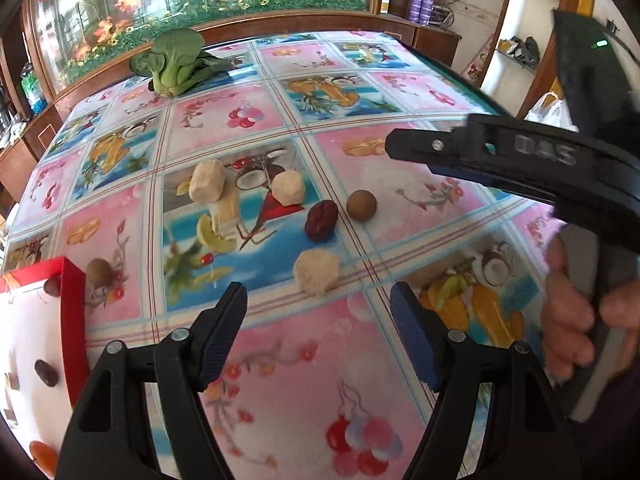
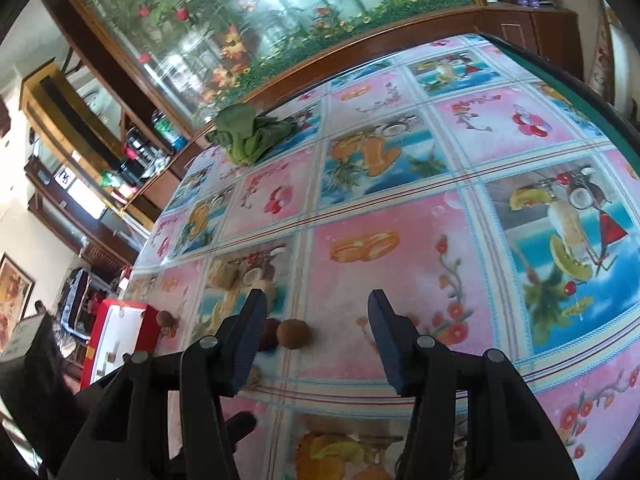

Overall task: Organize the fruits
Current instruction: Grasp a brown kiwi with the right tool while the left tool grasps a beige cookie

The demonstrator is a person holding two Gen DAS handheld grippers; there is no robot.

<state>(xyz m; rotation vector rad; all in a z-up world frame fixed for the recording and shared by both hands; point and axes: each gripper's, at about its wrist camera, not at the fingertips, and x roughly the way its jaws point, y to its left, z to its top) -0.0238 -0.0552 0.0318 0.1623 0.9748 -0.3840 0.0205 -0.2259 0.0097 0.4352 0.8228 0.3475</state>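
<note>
On the patterned tablecloth lie a brown round longan (image 1: 361,205), a dark red date (image 1: 321,220), several pale root chunks (image 1: 206,180) (image 1: 287,187) (image 1: 316,271) and a second brown fruit (image 1: 99,272) beside a red-edged white box (image 1: 74,320). The box holds dark dates (image 1: 46,372). My left gripper (image 1: 318,336) is open and empty, just short of the nearest pale chunk. My right gripper (image 2: 318,344) is open and empty above the table; the longan (image 2: 294,333) and the date (image 2: 269,334) lie by its left finger. The right gripper also shows in the left wrist view (image 1: 416,148).
A green bok choy (image 1: 176,65) lies at the table's far side, also in the right wrist view (image 2: 248,136). A wooden cabinet with glass and flowers (image 1: 200,0) stands behind the table. The red box shows at left in the right wrist view (image 2: 116,340).
</note>
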